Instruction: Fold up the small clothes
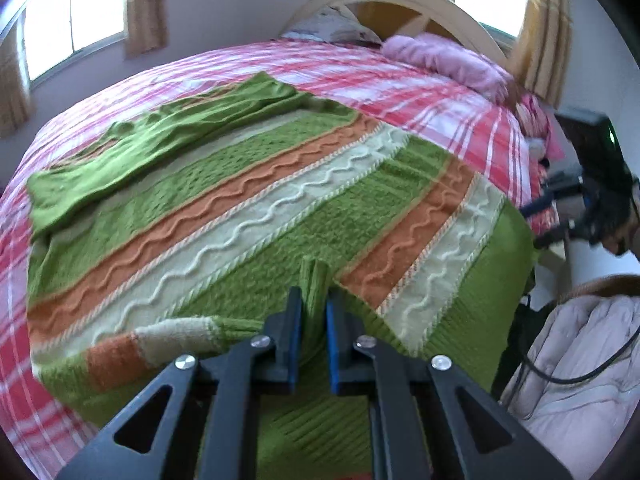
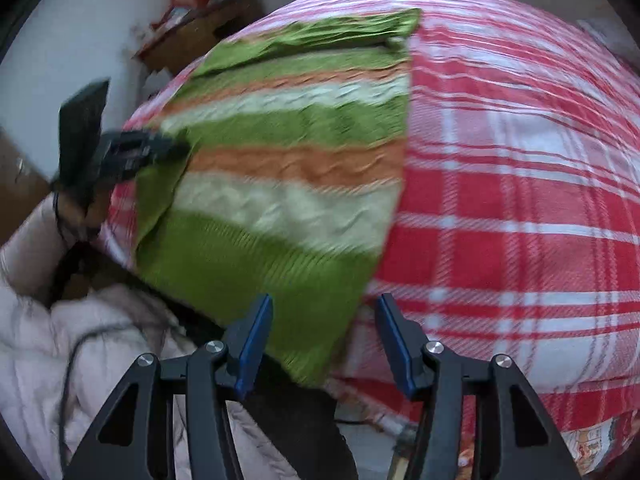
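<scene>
No brand, label or legible writing appears on any item in either view. My left claw (image 1: 314, 304) points steeply downward over the near edge of the bed; its two black fingers with blue pads (image 1: 297, 332) are clenched on a raised pinch of the green, orange and cream striped cable-knit sweater (image 1: 256, 200), with the green fold standing upright between them. The sweater lies spread flat on the red, pink and white plaid bedspread (image 1: 440, 104), one green sleeve folded across its far part. My right claw (image 2: 324, 332) also points steeply downward, at the sweater's green ribbed hem (image 2: 240, 276) where it overhangs the bed edge. Its blue-padded fingers (image 2: 256, 344) stand about half apart, released; the hem corner lies between and below them, but neither pad presses on it. In the right wrist view, my left claw appears at the sweater's left edge, gripping fabric. A pale quilted jacket sleeve (image 2: 48, 320) occupies the lower left. That view is motion-blurred.
</scene>
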A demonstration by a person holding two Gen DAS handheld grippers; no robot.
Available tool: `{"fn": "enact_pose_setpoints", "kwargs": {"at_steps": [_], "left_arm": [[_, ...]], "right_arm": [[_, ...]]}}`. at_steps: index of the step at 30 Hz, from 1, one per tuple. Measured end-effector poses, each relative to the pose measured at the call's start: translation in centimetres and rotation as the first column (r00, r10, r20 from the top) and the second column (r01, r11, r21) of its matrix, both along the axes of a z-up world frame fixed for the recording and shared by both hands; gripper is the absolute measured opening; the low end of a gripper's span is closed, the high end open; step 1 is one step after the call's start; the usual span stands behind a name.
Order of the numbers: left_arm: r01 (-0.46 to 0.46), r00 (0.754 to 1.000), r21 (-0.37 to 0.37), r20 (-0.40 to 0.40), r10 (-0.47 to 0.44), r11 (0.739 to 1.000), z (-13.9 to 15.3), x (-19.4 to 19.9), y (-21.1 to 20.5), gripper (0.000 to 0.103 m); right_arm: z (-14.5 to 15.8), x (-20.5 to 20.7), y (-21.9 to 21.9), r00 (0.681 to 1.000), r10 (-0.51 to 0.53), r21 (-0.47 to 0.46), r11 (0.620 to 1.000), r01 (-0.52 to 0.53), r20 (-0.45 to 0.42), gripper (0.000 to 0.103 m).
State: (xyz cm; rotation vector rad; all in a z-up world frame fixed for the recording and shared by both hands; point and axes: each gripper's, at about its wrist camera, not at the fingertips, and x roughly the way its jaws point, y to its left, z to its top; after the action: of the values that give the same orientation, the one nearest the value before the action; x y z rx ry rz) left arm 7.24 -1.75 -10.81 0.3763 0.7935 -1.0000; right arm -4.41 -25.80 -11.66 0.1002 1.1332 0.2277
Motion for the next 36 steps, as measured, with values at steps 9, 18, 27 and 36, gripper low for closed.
{"fn": "enact_pose_setpoints", "kwargs": {"at_steps": [9, 18, 27, 36], "left_arm": [[-0.171, 0.985, -0.112, -0.029, 0.169, 0.979, 1.5, 0.2, 2.6, 0.011], [-0.408, 0.912, -0.211, -0.059, 0.405, 0.888, 5.1, 5.3, 7.9, 0.011], [-0.612, 0.791, -0.155, -0.133, 0.597, 0.776, 2.1, 12.3, 9.0, 0.013], [-0.637, 0.770, -0.174, -0.176, 0.613, 0.751, 1.3, 11.4, 12.3, 0.068]], "right_arm": [[-3.6, 0.6, 2.1, 0.993, 0.069, 0.067, 0.996, -0.063, -0.100, 0.006], [4.4, 5.7, 0.1, 0.991, 0.011, 0.270, 0.962, -0.048, 0.136, 0.005], [2.3, 17.1, -3.3, 0.957, -0.220, 0.252, 0.953, 0.168, 0.190, 0.006], [0.0, 17.4, -5.9, 0.942, -0.318, 0.444, 0.863, 0.241, 0.105, 0.051]]}}
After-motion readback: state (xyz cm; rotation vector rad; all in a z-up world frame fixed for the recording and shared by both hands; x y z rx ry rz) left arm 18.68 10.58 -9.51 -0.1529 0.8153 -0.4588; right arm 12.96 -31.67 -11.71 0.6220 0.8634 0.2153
